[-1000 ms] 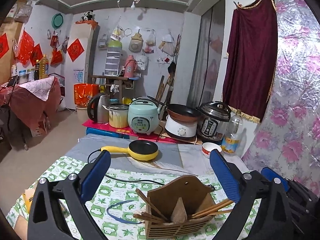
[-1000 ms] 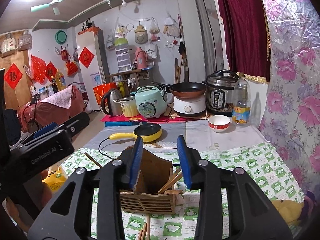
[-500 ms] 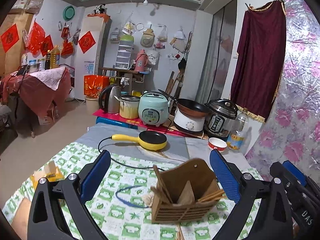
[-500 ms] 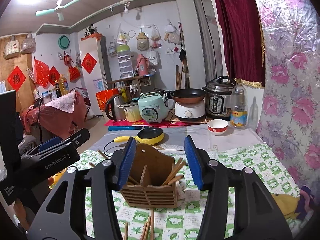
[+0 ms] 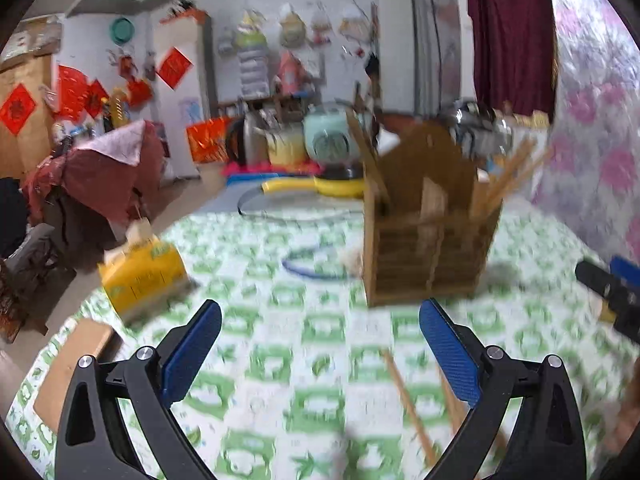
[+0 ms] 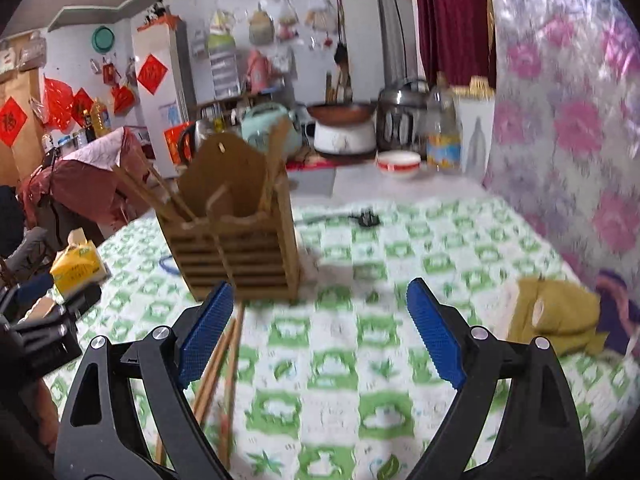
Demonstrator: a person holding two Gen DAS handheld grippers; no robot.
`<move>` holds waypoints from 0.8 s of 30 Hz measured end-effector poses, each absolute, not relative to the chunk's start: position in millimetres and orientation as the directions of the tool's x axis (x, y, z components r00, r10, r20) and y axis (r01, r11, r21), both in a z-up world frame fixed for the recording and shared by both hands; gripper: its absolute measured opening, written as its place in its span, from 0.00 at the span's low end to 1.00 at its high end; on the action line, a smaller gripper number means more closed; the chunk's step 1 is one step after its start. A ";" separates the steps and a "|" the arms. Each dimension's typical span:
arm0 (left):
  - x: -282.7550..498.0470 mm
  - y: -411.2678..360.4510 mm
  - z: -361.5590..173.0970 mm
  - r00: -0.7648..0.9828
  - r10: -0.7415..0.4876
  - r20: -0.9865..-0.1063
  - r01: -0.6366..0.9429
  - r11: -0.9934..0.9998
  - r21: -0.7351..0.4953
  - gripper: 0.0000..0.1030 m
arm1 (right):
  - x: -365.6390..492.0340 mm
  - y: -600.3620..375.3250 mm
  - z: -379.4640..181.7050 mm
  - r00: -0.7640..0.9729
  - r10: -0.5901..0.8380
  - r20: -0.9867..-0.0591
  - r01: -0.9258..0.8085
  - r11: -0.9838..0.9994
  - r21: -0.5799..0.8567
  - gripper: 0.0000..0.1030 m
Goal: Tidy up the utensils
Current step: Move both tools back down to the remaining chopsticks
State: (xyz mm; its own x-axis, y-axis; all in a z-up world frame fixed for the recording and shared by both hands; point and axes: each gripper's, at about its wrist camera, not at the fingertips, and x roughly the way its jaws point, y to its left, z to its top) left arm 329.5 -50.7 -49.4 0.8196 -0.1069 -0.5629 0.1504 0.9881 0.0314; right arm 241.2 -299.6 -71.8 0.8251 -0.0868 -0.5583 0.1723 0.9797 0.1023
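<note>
We saw the wooden holder (image 6: 236, 236) upright on the table (image 6: 400, 320), at 11 o'clock in the right view, with some chopsticks (image 6: 148, 192) already in it. More chopsticks (image 6: 224, 364) lay loose at 7 o'clock, so we judged sorting partly done. Our right hand-held gripper (image 6: 320, 332) was opening with nothing between its jaws; our left hand-held gripper (image 5: 320, 354) stood wide and held nothing.

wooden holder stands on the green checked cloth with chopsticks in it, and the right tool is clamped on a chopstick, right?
Not quite. The right tool holds nothing: the right wrist view shows its jaws opening over bare cloth, with loose chopsticks lying beside its left finger. The holder does stand on the cloth with chopsticks in it.
</note>
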 end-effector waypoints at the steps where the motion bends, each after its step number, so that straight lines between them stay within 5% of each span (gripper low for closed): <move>1: 328.5 -50.9 -53.9 0.816 -0.096 -0.570 0.145 0.989 0.041 0.95 | 240.6 -300.9 -74.5 0.820 -0.076 -0.567 0.169 0.979 0.115 0.83; 7: 318.3 -63.3 -55.0 0.851 -0.042 -0.523 0.139 0.979 0.147 0.95 | 242.1 -290.8 -84.4 0.792 -0.040 -0.609 0.135 0.984 0.112 0.83; 24: 322.4 -67.2 -55.9 0.839 -0.025 -0.544 0.128 0.980 0.153 0.95 | 246.5 -268.3 -98.0 0.756 -0.027 -0.654 0.079 0.996 0.050 0.85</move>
State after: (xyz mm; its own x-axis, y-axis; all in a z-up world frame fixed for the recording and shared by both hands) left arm 322.4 -67.2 -56.0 0.8388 -0.0246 -0.5439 0.1280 0.9799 0.1530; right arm 246.5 -268.3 -98.0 0.7564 -0.0272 -0.6536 0.0792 0.9956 0.0502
